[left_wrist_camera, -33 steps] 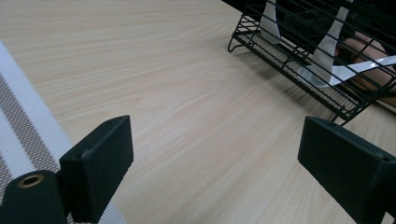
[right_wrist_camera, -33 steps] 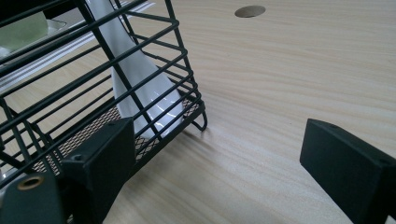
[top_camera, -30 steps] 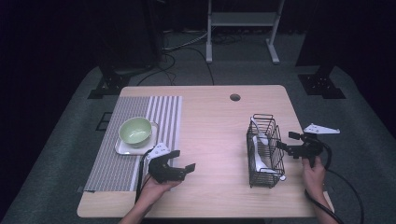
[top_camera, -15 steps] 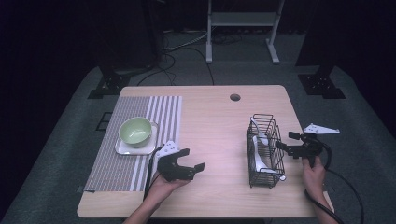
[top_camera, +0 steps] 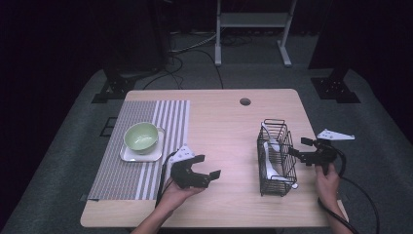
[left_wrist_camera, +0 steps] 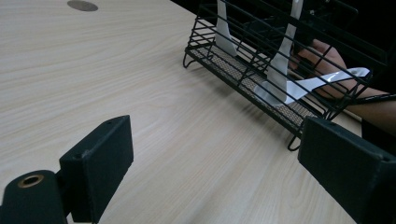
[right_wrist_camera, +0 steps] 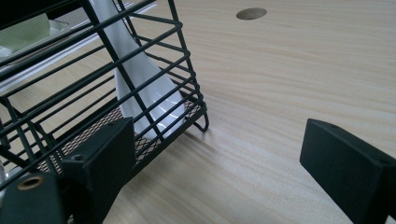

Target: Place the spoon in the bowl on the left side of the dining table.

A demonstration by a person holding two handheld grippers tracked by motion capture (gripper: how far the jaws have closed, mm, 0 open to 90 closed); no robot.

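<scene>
A black wire basket (top_camera: 285,146) stands on the right half of the wooden table (top_camera: 229,126), with white spoons (top_camera: 269,165) leaning inside it. My right gripper (top_camera: 298,147) is open just to the right of the basket, its jaws pointing at the basket's side and holding nothing. My left gripper (top_camera: 207,165) is open and empty over the table's front middle, aimed toward the basket. In the left gripper view the basket (left_wrist_camera: 233,80) and spoons (left_wrist_camera: 280,65) lie ahead between the spread jaws. In the right gripper view a spoon (right_wrist_camera: 144,93) leans behind the basket wires (right_wrist_camera: 184,49), beside my left jaw.
A green bowl (top_camera: 141,135) sits on a white square plate (top_camera: 130,156) on a striped placemat (top_camera: 146,170) at the left. A cable hole (top_camera: 245,102) is near the table's far edge. Bare wood lies between placemat and basket.
My left gripper has moved right, off the placemat's edge toward the middle of the table. The right gripper and basket have stayed put.
</scene>
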